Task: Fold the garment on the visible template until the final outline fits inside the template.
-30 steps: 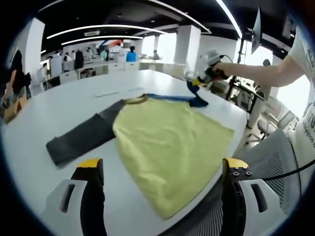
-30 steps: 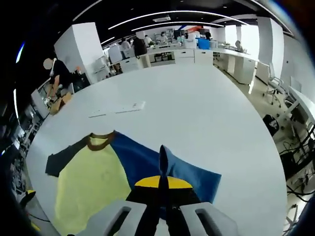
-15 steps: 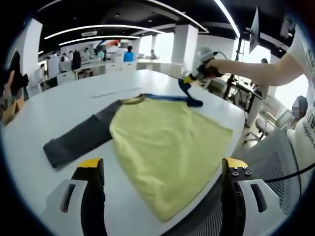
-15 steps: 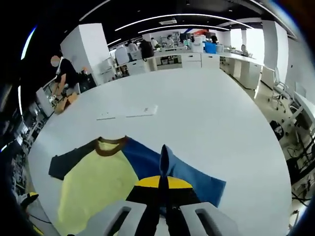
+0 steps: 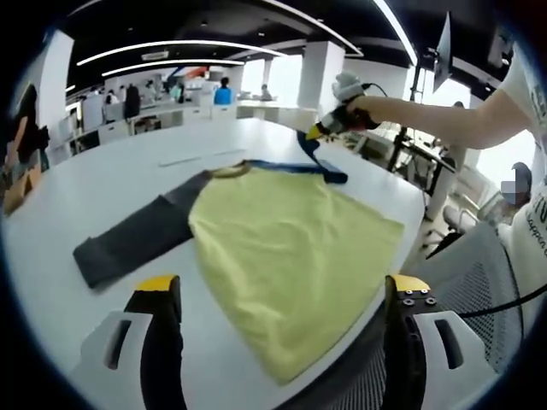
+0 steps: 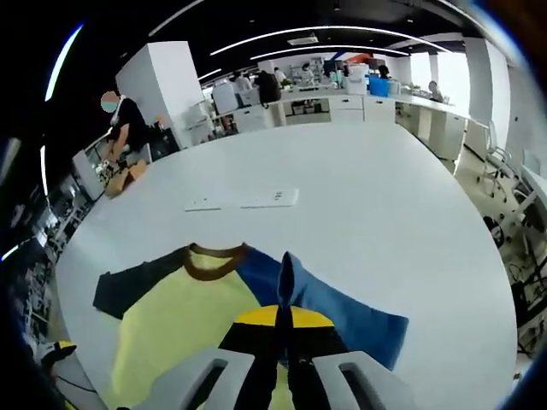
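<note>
a long-sleeved shirt (image 5: 291, 256) lies spread flat on a large white worktop (image 5: 111, 184), its yellow-green body toward the near edge and a brown collar (image 6: 214, 260) at the neck. its dark grey sleeve (image 5: 137, 239) stretches out flat across the worktop to one side. the blue sleeve (image 6: 342, 312) on the other side is partly lifted: the right hand-held gripper (image 6: 285, 329) has its yellow-tipped jaws pressed together on a fold of that blue fabric, which stands up as a thin ridge between them. in the left gripper view the same right hand-held gripper (image 5: 320, 131) shows at the far side of the shirt, held by a person's hand (image 5: 350, 98) on an outstretched bare arm, with the blue cloth hanging from it down to the worktop.

the left hand-held gripper (image 5: 282, 295) hovers near the worktop's edge by the shirt's hem, its two jaws spread wide apart and holding nothing. a grey mesh chair back (image 5: 479, 273) shows just beside its right jaw.

beyond the collar, two flat white strips (image 6: 244, 201) lie on the worktop, well apart from the shirt. the room behind is an open office with white columns, desks and several people in the distance
</note>
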Demonstrator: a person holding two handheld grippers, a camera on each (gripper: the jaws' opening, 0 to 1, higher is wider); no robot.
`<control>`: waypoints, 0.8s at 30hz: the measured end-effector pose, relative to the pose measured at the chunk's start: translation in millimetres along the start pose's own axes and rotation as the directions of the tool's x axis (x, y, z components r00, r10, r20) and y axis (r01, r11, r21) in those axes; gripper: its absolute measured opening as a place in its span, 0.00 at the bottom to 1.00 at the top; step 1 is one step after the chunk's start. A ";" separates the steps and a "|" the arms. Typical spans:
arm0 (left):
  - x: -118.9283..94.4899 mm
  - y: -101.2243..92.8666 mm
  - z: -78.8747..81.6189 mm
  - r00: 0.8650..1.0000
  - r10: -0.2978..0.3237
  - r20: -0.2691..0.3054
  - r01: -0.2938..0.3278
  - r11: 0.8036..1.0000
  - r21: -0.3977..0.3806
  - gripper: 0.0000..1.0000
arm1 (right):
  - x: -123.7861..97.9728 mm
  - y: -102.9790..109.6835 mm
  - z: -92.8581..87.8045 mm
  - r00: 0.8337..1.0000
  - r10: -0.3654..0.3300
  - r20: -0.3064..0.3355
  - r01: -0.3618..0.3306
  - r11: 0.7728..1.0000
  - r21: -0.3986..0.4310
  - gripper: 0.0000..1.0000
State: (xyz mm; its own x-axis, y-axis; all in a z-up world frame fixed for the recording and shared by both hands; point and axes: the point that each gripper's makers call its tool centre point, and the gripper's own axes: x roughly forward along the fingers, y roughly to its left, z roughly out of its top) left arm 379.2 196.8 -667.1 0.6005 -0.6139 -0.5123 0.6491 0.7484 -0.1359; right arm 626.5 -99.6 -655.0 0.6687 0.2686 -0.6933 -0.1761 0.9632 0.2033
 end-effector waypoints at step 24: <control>-5.1 5.8 -3.6 1.000 0.016 -0.007 -0.016 1.000 -0.009 0.95 | 24.0 57.1 11.8 0.996 0.084 -0.015 -0.085 0.995 -0.046 0.00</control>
State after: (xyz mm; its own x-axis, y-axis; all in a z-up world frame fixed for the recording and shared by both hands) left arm 378.2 205.1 -668.3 0.6078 -0.6000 -0.5202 0.6349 0.7606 -0.1355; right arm 641.1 -38.4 -651.9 0.6408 0.3489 -0.6839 -0.2656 0.9365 0.2290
